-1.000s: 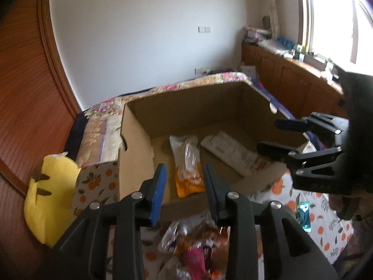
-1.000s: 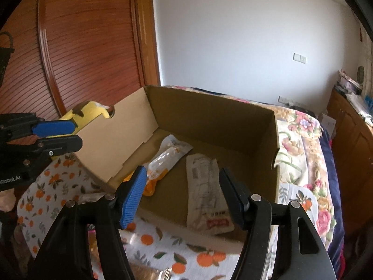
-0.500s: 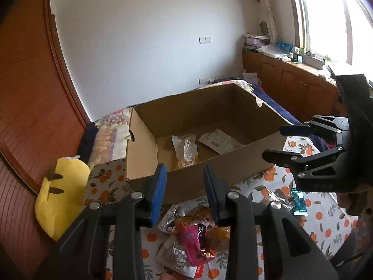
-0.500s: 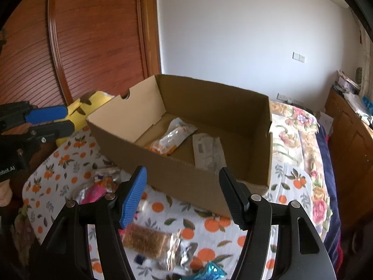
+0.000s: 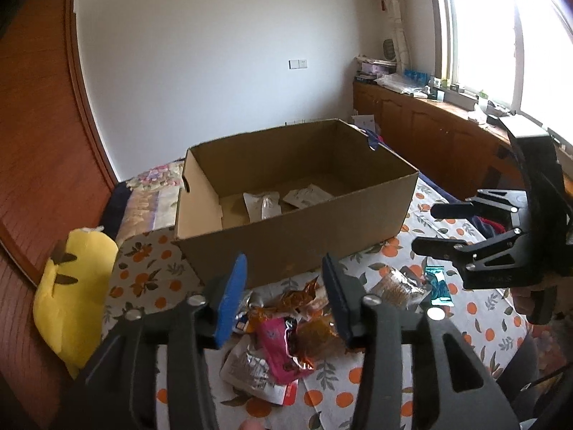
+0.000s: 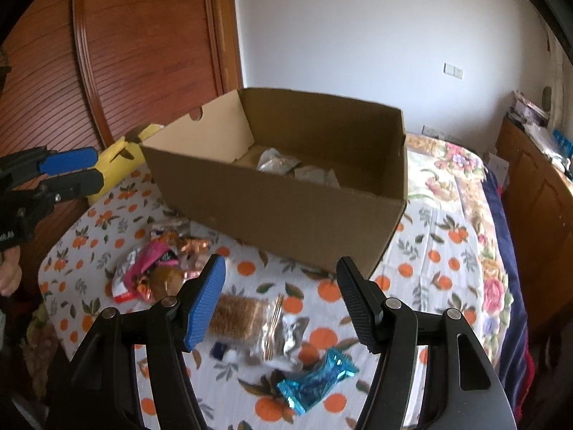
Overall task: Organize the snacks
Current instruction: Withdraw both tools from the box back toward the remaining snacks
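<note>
An open cardboard box [image 5: 322, 236] [image 6: 279, 211] stands on an orange-print cloth and holds two pale snack packets [image 5: 263, 204] [image 6: 277, 161]. In front of it lies a heap of snack wrappers [image 5: 286, 326] [image 6: 157, 265], pink, gold and silver. My left gripper [image 5: 283, 297] hovers over that heap with its jaws opening and nothing between them. My right gripper [image 6: 281, 297] stands open above a clear pack of brown crackers [image 6: 247, 319] [image 5: 397, 285], with a teal wrapper [image 6: 315, 380] [image 5: 438, 285] lying nearer to the camera. Each gripper shows in the other's view, the left gripper [image 6: 71, 172] and the right gripper [image 5: 440, 229].
A yellow plush toy [image 5: 75, 294] [image 6: 118, 165] lies left of the box by the wooden sliding door [image 6: 143, 53]. A floral bedspread [image 6: 462, 186] runs behind and right of the box. Wooden cabinets [image 5: 429, 136] stand under the window. A person's hand [image 6: 9, 276] shows at the far left.
Both grippers have pulled back from over the box, which now looks farther away, and the loose snacks on the cloth have come into view. The left jaws stand wider apart than before.
</note>
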`<state>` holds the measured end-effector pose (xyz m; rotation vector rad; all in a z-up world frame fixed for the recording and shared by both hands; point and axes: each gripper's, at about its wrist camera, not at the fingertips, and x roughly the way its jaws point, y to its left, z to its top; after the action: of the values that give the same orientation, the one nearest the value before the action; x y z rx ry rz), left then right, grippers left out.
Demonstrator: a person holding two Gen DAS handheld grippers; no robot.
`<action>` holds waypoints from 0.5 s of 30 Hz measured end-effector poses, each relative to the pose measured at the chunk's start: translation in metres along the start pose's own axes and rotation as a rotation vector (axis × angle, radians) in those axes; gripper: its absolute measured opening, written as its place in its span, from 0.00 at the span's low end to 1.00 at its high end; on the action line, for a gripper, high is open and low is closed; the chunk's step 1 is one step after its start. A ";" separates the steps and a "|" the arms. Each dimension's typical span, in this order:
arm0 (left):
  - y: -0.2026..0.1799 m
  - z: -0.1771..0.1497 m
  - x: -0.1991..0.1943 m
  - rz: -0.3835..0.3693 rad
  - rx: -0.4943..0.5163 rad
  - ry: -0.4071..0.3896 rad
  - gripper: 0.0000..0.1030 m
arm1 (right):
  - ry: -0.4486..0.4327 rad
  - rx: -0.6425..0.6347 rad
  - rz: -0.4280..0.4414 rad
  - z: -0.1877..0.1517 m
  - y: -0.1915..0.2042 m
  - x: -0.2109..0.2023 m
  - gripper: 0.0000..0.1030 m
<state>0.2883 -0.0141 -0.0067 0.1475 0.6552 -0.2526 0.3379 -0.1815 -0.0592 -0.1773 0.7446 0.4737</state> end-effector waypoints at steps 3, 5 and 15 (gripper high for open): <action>0.004 -0.008 0.001 -0.016 -0.005 0.003 0.67 | 0.011 0.011 0.006 -0.010 0.000 0.000 0.64; 0.007 -0.014 0.003 -0.026 -0.011 0.014 0.67 | 0.018 0.017 0.009 -0.016 -0.001 0.001 0.64; 0.013 -0.053 0.019 -0.018 -0.002 0.002 0.87 | 0.057 0.053 0.018 -0.047 -0.007 0.007 0.64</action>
<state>0.2760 0.0063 -0.0595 0.1400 0.6590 -0.2691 0.3171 -0.2000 -0.0987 -0.1353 0.8137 0.4672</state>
